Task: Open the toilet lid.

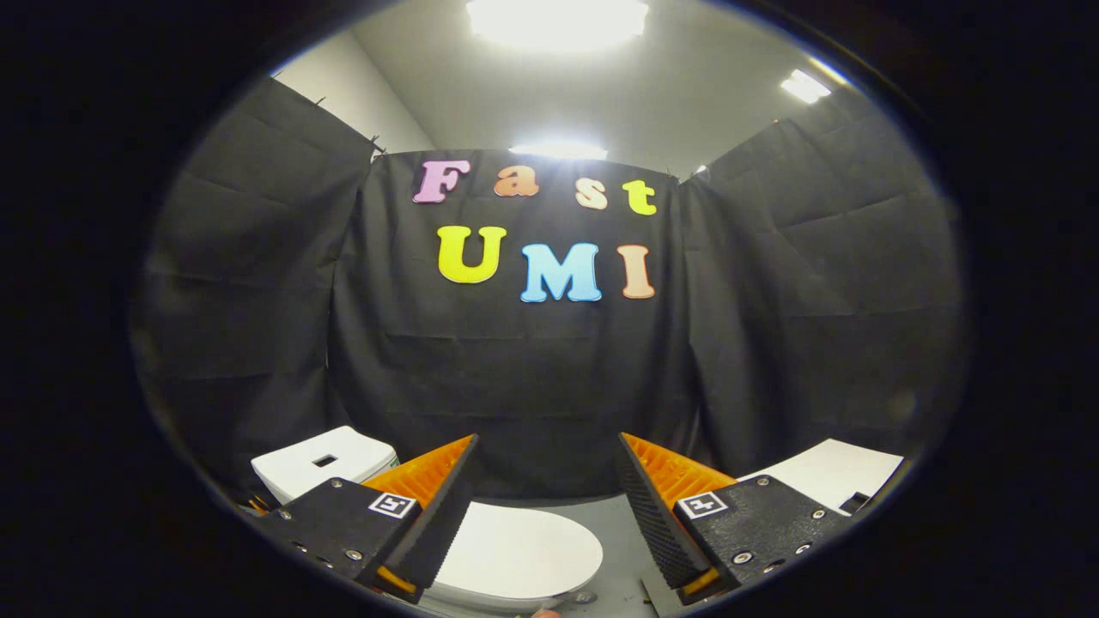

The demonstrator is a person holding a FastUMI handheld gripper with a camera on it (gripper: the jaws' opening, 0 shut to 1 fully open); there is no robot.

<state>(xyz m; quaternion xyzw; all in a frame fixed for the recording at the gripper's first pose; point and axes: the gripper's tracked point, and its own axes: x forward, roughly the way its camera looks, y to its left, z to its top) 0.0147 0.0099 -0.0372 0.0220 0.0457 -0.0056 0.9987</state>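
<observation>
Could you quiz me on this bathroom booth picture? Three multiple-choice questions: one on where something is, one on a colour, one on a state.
1. Where is the toilet lid relative to the tongs?
A. Below and between the fingers
B. Clamped in them
C. Above them

2. What colour is the toilet tank?
A. Blue
B. White
C. Green

3. How does the lid stand?
A. Raised upright
B. Down, closed
C. Taken off

Answers: 1 A, the lid lies low in the gap between the fingers. 2 B, the tank is plainly white. 3 B, the lid lies flat; the tongs are open and touch nothing.

white toilet lid point(515, 549), white cistern point(322, 463)
</observation>
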